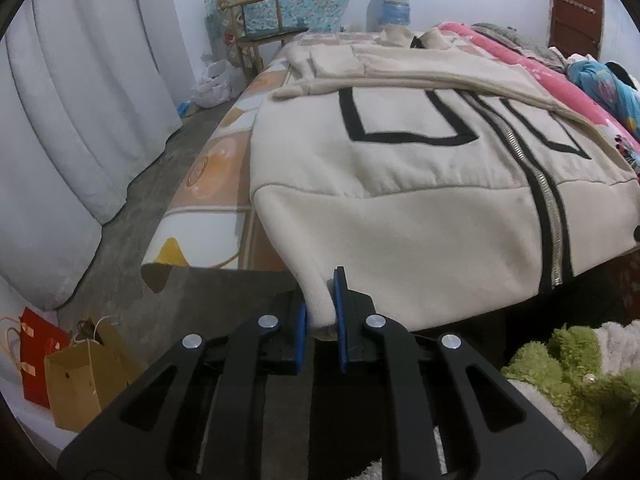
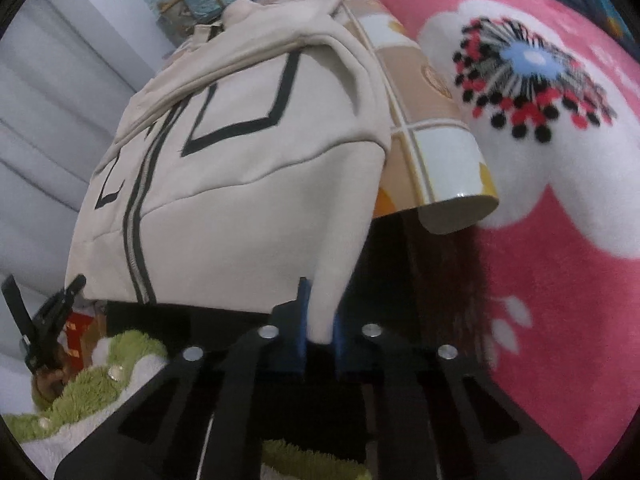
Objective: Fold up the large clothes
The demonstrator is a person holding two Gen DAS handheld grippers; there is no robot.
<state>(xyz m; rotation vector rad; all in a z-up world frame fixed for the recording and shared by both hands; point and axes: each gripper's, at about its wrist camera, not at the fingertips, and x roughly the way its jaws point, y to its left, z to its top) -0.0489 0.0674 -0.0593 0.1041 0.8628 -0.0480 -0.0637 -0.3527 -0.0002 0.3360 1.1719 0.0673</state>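
A cream zip-up jacket (image 1: 400,184) with black outlined rectangles and a silver zipper lies flat on the bed, its sleeves folded across the chest and its hem hanging over the near edge. My left gripper (image 1: 322,316) is shut on the hem's left corner, the ribbed cloth pinched between the blue pads. In the right wrist view the same jacket (image 2: 248,168) hangs toward me, and my right gripper (image 2: 320,328) is shut on the hem's right corner. The left gripper (image 2: 52,312) shows as a black shape at the lower left of that view.
The bed carries a tiled orange-and-white mat (image 1: 224,168) and a pink flowered blanket (image 2: 560,240). A green and white fluffy rug (image 1: 572,376) lies on the floor below. Paper bags (image 1: 76,376) stand at the left, beside white curtains (image 1: 80,100). A wooden chair (image 1: 260,28) stands at the back.
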